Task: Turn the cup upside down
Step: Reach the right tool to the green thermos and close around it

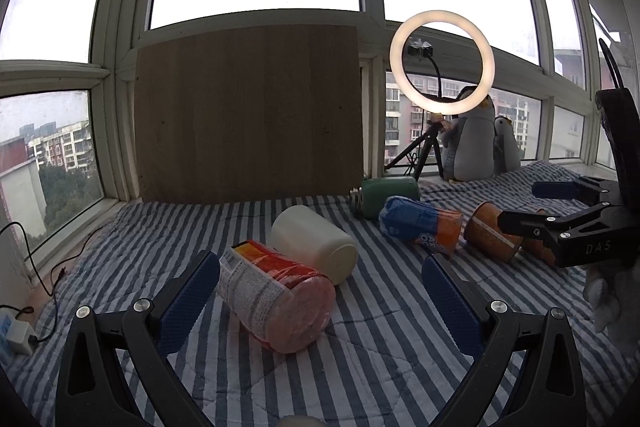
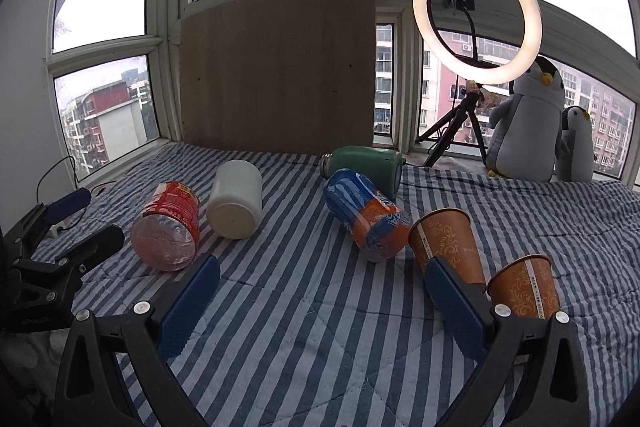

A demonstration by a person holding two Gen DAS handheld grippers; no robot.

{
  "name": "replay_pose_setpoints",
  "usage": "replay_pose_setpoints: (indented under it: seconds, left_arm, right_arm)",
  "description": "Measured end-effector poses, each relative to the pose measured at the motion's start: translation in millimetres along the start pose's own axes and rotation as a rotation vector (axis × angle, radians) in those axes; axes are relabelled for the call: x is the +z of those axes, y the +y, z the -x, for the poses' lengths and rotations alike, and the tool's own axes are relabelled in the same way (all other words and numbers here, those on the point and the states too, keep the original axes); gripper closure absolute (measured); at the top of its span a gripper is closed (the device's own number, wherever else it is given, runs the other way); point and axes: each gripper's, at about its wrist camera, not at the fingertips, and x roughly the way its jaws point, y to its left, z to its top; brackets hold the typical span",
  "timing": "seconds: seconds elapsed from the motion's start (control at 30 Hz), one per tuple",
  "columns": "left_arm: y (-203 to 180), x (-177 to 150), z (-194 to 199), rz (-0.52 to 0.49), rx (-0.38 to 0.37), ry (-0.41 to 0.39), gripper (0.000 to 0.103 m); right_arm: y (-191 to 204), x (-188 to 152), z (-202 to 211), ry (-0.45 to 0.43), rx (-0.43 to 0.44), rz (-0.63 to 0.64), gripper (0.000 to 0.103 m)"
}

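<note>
— Blue-padded, the right gripper (image 2: 320, 301) hovers low over the striped bedspread (image 2: 320, 347), jaws spread wide and holding nothing. What sits past it?

— Two orange paper cups. The near cup (image 2: 524, 287) sits just right of the right finger, mouth up and tilted; the far cup (image 2: 444, 247) leans partly behind that finger, mouth up toward the windows. Both have scroll patterns; a white seam strip carries print too small to read.

— Any legible writing?

— "DAS" on the right gripper's body in the left view. A blue-and-orange bottle (image 2: 368, 215) lies on its side showing partial letters I can't make out.

— And the left gripper (image 1: 316, 299)?

— Jaws released, straddling a red-labelled bottle (image 1: 276, 295) lying on its side, without touching it. A white jar (image 1: 316, 243) lies just behind, a green flask (image 1: 384, 195) farther back.
</note>
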Motion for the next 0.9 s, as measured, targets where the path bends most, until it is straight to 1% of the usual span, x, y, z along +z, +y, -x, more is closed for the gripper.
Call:
replay_pose_setpoints:
  seconds: [0.07,0.13,0.2,0.3,0.43,0.53,0.67,0.83,0.9]
  left_arm:
    - [10.1,5.7,1.5,-0.041,0.035,-0.032,0.001]
    - [21.5,11.4,-0.1,-0.066,0.062,-0.049,0.000]
    - [32.2,14.0,-1.7,-0.056,0.051,-0.054,0.000]
    - [48.8,12.9,-7.9,-0.009,0.050,-0.067,0.001]
    - [58.4,3.4,-29.1,-0.015,0.016,0.030,0.000]
    - [57.1,-1.8,-33.3,-0.023,-0.004,0.059,0.000]
    - [49.3,-5.9,-26.8,-0.054,0.001,0.037,0.001]
    - [44.4,-6.5,-25.6,-0.052,-0.022,0.044,0.001]
    - [44.6,-7.0,-25.7,-0.040,-0.032,0.054,0.000]
  right_arm:
    - [-4.3,22.4,-14.9,0.030,-0.018,0.073,0.002]
    - [-10.7,43.8,-35.6,0.068,-0.047,0.114,0.002]
    - [-17.3,63.1,-58.6,0.103,-0.064,0.138,0.002]
    - [-22.4,86.8,-93.6,0.144,-0.086,0.179,0.002]
    - [-26.2,111.0,-141.2,0.203,-0.129,0.258,0.002]
    - [-29.6,124.5,-174.6,0.246,-0.151,0.290,0.002]
    - [-34.4,134.6,-211.4,0.306,-0.139,0.289,0.002]
    - [-36.2,134.7,-245.8,0.364,-0.117,0.335,0.002]
    - [-36.5,132.0,-253.7,0.385,-0.085,0.340,0.002]
